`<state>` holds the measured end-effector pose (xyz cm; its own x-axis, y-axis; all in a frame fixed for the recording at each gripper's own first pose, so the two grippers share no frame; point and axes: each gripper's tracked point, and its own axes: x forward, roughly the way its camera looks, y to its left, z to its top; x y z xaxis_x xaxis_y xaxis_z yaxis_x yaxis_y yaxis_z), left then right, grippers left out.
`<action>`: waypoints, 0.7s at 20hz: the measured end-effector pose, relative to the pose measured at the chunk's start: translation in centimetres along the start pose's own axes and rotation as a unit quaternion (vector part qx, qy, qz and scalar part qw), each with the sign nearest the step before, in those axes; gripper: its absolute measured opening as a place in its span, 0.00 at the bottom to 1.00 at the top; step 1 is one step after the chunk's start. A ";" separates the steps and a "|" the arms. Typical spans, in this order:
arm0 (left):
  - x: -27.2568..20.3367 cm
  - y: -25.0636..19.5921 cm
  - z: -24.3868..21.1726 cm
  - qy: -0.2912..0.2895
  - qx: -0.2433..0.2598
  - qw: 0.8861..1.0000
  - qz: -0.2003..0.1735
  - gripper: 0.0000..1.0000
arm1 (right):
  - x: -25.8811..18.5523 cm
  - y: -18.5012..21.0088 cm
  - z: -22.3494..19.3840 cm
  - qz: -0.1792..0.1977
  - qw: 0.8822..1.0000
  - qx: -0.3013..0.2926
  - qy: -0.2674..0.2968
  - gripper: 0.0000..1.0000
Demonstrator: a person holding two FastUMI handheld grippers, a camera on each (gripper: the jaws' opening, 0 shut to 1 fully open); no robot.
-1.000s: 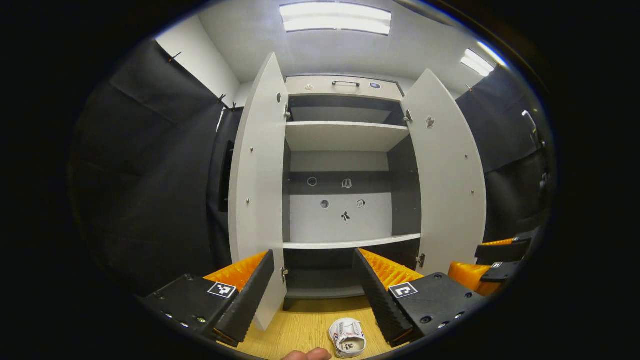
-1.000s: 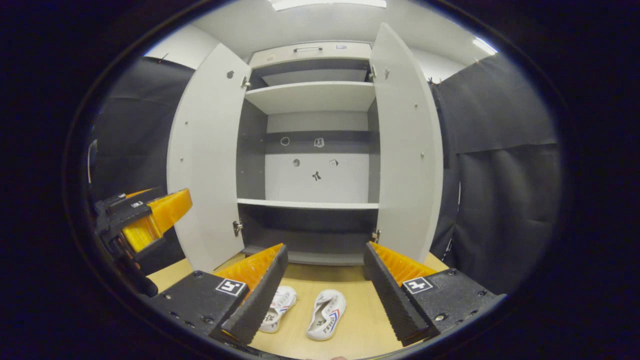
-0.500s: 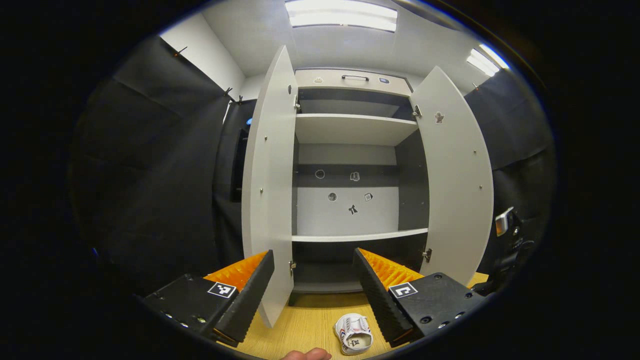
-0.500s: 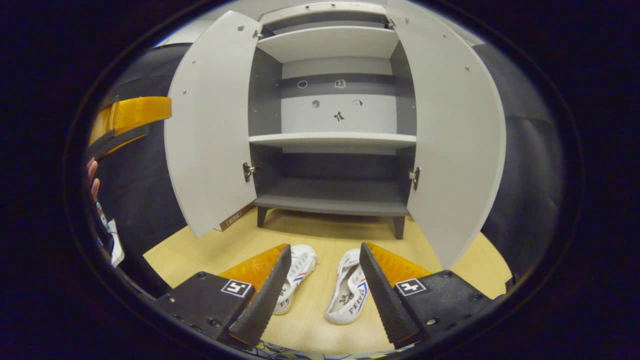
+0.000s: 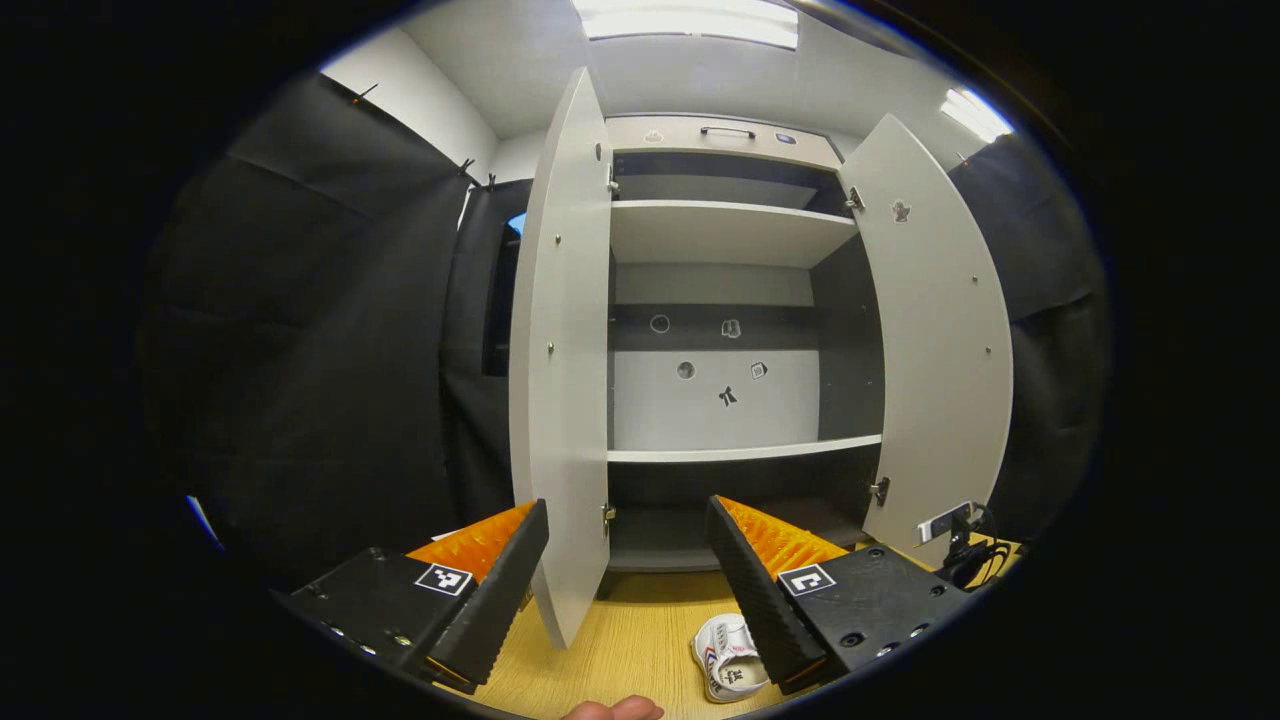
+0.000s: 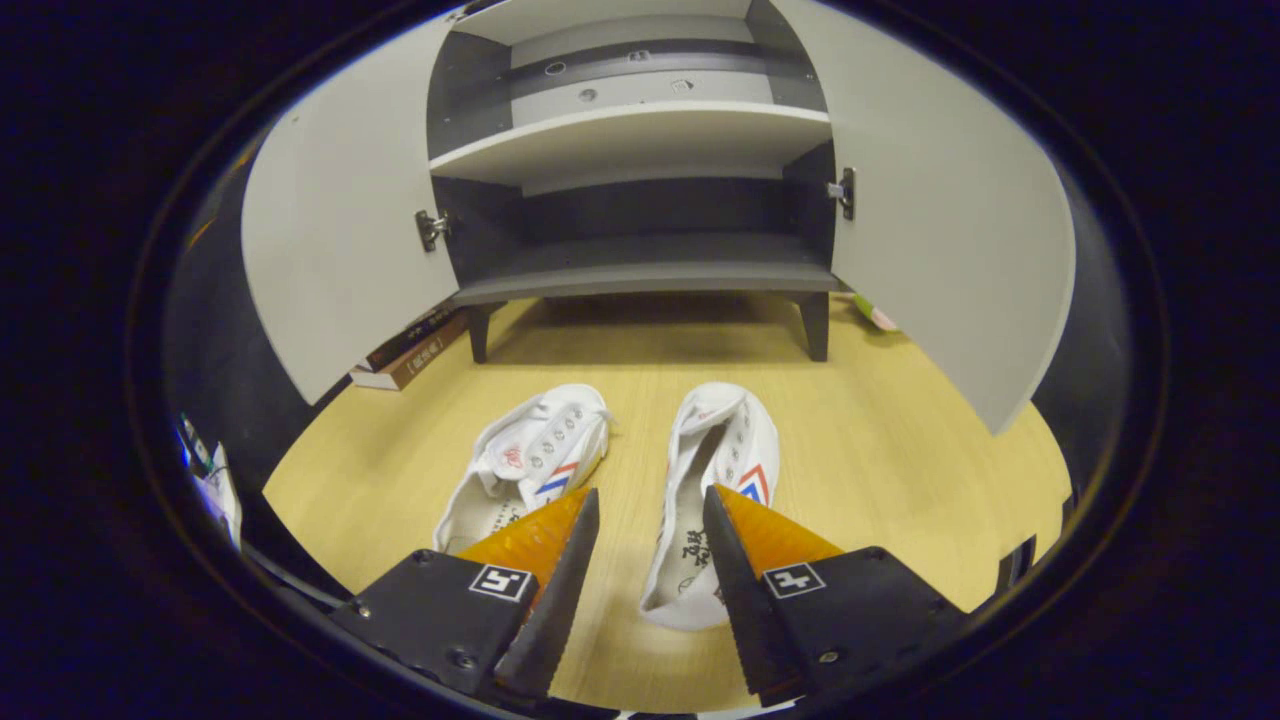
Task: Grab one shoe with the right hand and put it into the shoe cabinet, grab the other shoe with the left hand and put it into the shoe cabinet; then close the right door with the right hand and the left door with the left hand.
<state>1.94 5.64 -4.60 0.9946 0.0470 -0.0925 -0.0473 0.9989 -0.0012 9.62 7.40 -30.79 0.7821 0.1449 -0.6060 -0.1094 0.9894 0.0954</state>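
Observation:
Two white canvas shoes lie side by side on the wooden floor, toes toward the cabinet: the left shoe (image 6: 525, 460) and the right shoe (image 6: 720, 450). My right gripper (image 6: 650, 495) hovers open just above their heels, and its right finger overlaps the right shoe's inner side. The grey shoe cabinet (image 6: 650, 275) stands beyond with its left door (image 6: 340, 250) and right door (image 6: 960, 230) swung wide. In the left gripper view my left gripper (image 5: 625, 510) is open and holds nothing, facing the cabinet (image 5: 740, 450), with one shoe (image 5: 730, 665) low between its fingers.
A stack of books (image 6: 410, 350) lies on the floor under the open left door. A power strip with cables (image 5: 955, 530) sits at the right beside the right door (image 5: 940, 350). A person's thumb (image 5: 615, 708) shows at the bottom edge.
My right gripper has dropped and tilted down toward the shoes, which now loom larger. The left gripper's view has drifted left, and the right gripper has slid out of it.

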 end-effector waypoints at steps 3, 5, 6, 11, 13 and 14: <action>0.2 0.4 -0.6 0.009 0.002 1.000 0.005 0.95 | 1.8 -0.6 -0.5 -0.005 1.000 0.005 0.014 0.55; 0.4 0.8 -1.0 0.013 0.004 1.000 0.009 0.95 | 3.0 -0.5 -0.8 -0.003 1.000 0.013 0.025 0.52; 0.5 1.0 -1.0 0.014 0.006 1.000 0.010 0.95 | 3.6 -0.7 -0.7 -0.006 1.000 0.014 0.026 0.51; 0.8 1.1 -1.5 0.019 0.013 1.000 0.011 0.95 | 6.5 0.1 -0.4 -0.009 0.999 0.005 0.034 0.34; 0.8 1.2 -1.7 0.022 0.015 1.000 0.011 0.95 | 7.3 -0.2 -0.1 -0.020 0.999 -0.005 0.032 0.33; 0.8 1.2 -1.7 0.023 0.017 1.000 0.012 0.95 | 7.7 -0.4 0.1 -0.026 0.999 -0.011 0.030 0.40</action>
<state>2.50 6.89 -6.39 0.9879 0.0705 -0.1379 -0.0664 0.9972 0.0344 15.72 8.09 -35.42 0.7486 0.0937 -0.6564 -0.0836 0.9954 0.0467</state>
